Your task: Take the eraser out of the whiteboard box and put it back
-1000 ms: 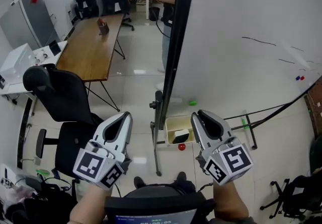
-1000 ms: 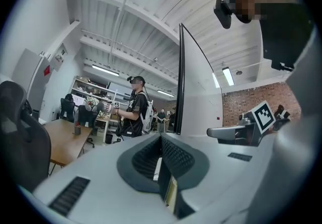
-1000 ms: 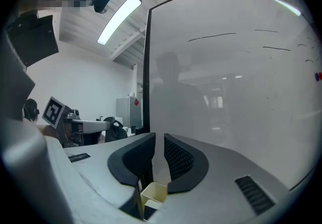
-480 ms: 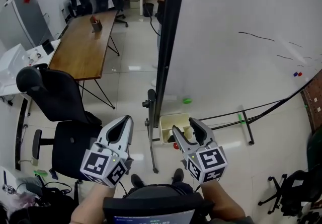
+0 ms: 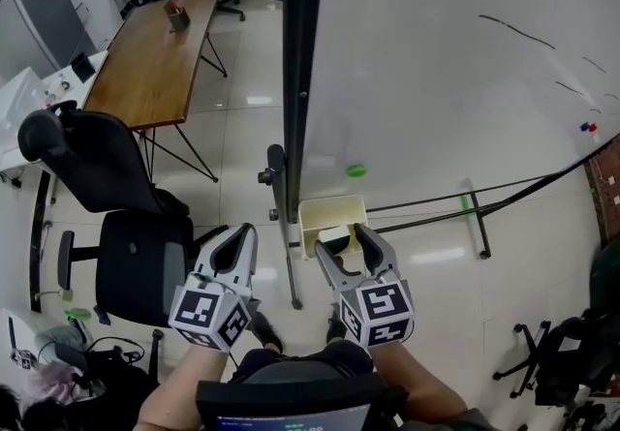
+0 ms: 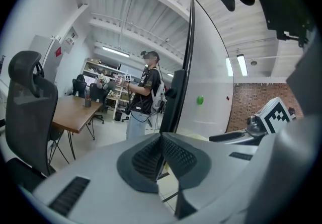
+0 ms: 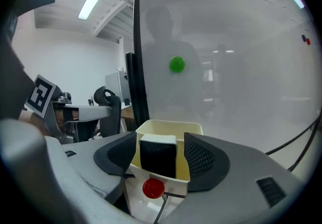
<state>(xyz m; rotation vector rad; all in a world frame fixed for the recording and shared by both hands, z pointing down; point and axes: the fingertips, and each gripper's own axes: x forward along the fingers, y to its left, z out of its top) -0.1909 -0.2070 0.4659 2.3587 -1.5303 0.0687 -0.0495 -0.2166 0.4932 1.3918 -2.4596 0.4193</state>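
A cream whiteboard box hangs at the lower edge of the whiteboard. The eraser, black with a white back, stands upright inside it. My right gripper hovers at the box, its jaws opening. In the right gripper view the eraser sits between the two pads, which stand apart from it on either side of the box. My left gripper is to the left of the board's post, shut and empty; its pads meet.
A red magnet is on the box front and a green magnet on the board. The board's black post and stand legs are close by. A black office chair and a wooden table stand at the left. A person stands farther back.
Both grippers have come down, and the right one now sits at the box. The right jaws went from shut to wide open. The left jaws stayed shut.
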